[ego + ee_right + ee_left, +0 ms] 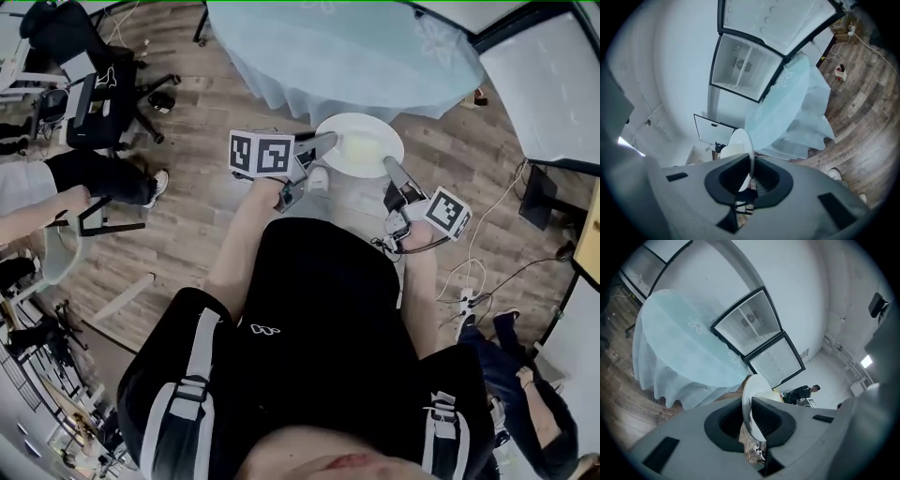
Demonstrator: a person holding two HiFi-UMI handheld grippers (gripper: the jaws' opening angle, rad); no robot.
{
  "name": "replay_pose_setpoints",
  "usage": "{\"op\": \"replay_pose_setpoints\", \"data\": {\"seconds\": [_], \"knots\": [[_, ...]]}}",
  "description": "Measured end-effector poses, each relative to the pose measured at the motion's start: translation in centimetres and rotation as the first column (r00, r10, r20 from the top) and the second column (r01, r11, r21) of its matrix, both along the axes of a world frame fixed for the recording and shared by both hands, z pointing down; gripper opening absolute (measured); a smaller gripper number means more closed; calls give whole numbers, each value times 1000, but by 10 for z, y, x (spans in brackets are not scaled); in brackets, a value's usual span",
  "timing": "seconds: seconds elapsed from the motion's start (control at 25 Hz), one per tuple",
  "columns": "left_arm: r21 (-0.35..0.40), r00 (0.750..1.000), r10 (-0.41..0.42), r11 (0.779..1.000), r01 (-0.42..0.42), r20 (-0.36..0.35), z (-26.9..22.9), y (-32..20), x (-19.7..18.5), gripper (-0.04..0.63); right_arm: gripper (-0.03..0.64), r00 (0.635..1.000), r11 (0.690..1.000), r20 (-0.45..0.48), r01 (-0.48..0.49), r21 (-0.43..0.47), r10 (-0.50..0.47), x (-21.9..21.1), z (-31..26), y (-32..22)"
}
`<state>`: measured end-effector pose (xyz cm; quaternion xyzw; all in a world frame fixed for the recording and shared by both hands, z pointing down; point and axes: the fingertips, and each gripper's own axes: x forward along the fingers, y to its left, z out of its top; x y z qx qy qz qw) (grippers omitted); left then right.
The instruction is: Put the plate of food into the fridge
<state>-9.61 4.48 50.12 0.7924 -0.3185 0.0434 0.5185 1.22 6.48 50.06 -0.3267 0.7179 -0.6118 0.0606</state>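
A white plate with pale food on it hangs level over the wood floor in front of me, just short of the round table. My left gripper is shut on the plate's left rim and my right gripper on its right rim. In the left gripper view the plate stands edge-on between the jaws of the left gripper. The right gripper pinches the plate's rim the same way. The fridge stands open beyond the table, its door swung wide.
The round table with a pale blue cloth stands straight ahead, between me and the fridge. An office chair and a seated person's legs are at left. Cables and another person's feet are at right.
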Motion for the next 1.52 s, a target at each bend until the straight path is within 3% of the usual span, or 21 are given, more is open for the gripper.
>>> {"op": "replay_pose_setpoints", "data": {"seconds": [0.28,0.4,0.64,1.12,1.52], "knots": [[7,997,-48,999,49,-68,-2,-43,-35,44,26,988,998,-142,62,-3,-61,-27,-7,-50],[3,993,-74,997,75,-91,0,-58,-49,46,26,985,998,-156,68,-7,-69,-41,-7,-65],[10,994,-45,999,46,-102,1,-79,-51,46,26,985,999,-168,37,-2,-37,-44,-9,-83],[69,992,90,994,-84,-88,-20,-149,5,46,26,984,991,-118,-126,54,132,7,-24,-135],[36,997,63,997,-61,-35,-18,-235,28,46,26,989,990,-56,-138,31,139,32,-15,-218]]}}
